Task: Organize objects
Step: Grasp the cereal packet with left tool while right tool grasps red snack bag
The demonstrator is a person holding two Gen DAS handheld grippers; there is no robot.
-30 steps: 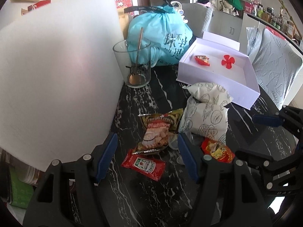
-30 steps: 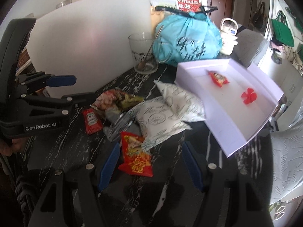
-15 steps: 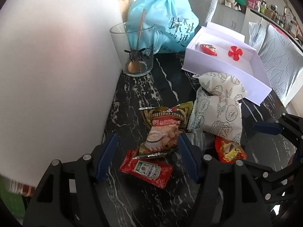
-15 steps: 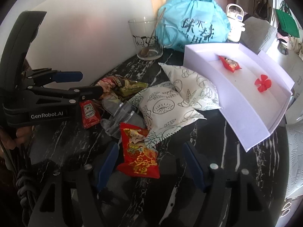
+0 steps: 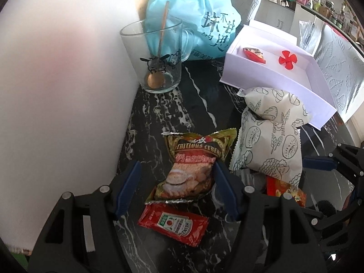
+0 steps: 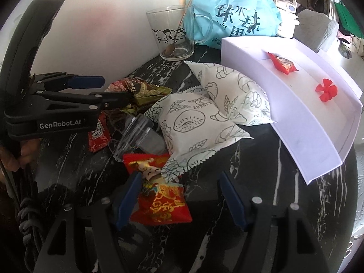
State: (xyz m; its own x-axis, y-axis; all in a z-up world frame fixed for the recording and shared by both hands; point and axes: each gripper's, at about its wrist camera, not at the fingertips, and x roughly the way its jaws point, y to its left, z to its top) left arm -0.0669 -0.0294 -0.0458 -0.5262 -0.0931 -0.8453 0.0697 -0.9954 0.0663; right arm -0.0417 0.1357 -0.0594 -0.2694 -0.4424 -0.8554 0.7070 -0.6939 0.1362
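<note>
My left gripper (image 5: 177,179) is open, its fingers on either side of a brown cereal sachet (image 5: 193,166) lying on the black marble table (image 5: 159,113). A red ketchup sachet (image 5: 174,224) lies just under it. My right gripper (image 6: 179,191) is open around a red snack packet (image 6: 159,198). Two white patterned pouches (image 6: 204,113) and a small clear cup (image 6: 141,136) lie between. The white box (image 6: 307,122) holds a red packet (image 6: 282,63) and a red flower piece (image 6: 325,89). The left gripper also shows in the right wrist view (image 6: 102,91).
A glass mug (image 5: 157,56) with a spoon stands at the back, next to a blue tied bag (image 5: 195,18). A white board (image 5: 56,79) stands along the table's left side. A patterned chair (image 5: 339,68) is at the right.
Both grippers have moved forward and lower over the pile. The cereal sachet now sits between the left fingers and the red snack packet between the right fingers.
</note>
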